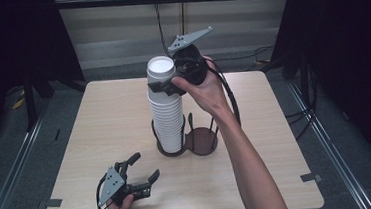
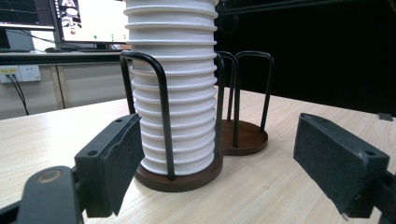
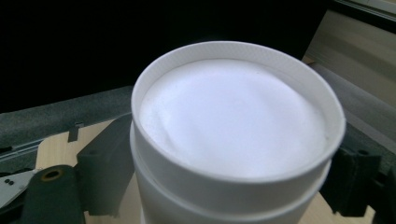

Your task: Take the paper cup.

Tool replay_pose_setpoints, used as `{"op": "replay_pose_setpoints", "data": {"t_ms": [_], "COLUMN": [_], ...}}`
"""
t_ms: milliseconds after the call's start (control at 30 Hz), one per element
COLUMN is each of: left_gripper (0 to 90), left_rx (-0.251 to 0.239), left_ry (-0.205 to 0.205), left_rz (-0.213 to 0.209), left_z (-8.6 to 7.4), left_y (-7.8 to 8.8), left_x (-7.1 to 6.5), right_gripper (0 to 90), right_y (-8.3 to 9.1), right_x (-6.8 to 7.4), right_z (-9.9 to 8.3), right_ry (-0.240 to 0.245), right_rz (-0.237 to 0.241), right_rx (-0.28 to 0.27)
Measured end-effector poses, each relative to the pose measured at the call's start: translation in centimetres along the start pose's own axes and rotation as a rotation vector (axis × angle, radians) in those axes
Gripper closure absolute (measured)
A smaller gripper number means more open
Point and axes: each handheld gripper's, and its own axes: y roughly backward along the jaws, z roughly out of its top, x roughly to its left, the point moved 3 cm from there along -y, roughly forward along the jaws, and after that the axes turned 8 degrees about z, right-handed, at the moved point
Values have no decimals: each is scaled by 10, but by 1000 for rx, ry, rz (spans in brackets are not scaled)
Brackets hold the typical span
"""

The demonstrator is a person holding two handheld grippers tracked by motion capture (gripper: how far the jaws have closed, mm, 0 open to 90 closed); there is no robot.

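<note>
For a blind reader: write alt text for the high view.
The right gripper grips the top white cup of a tall stack in a two-ring wire holder on a wooden table. The left gripper rests open near the front edge.

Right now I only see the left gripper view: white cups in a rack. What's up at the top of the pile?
Observer: The right hand-held gripper has its jaws around the top cup.
Operator: Is that cup full?
Observer: No. The right gripper view looks straight in: it's empty white.
Operator: Is the other ring of the rack holding anything?
Observer: From the high view, it's bare.
Operator: Where's my gripper?
Observer: The left hand-held gripper sits low near the table's front edge, jaws apart, holding nothing.
</note>
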Motion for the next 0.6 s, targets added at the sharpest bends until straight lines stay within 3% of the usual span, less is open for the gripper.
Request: {"op": "replay_pose_setpoints", "data": {"t_ms": [133, 433, 600], "left_gripper": [158, 158, 158], "left_rx": [0, 0, 0], "left_ry": [0, -4, 0], "left_rz": [-3, -3, -2], "left_z": [0, 0, 0], "left_y": [0, 0, 0], "left_x": [0, 0, 0], "right_gripper": [189, 195, 196], "right_y": [1, 1, 4], "right_x": [-2, -1, 1], "right_z": [-1, 1, 4], "right_ry": [-17, -8, -10], "right_rz": [11, 2, -3], "right_rx": [-6, 1, -31]}}
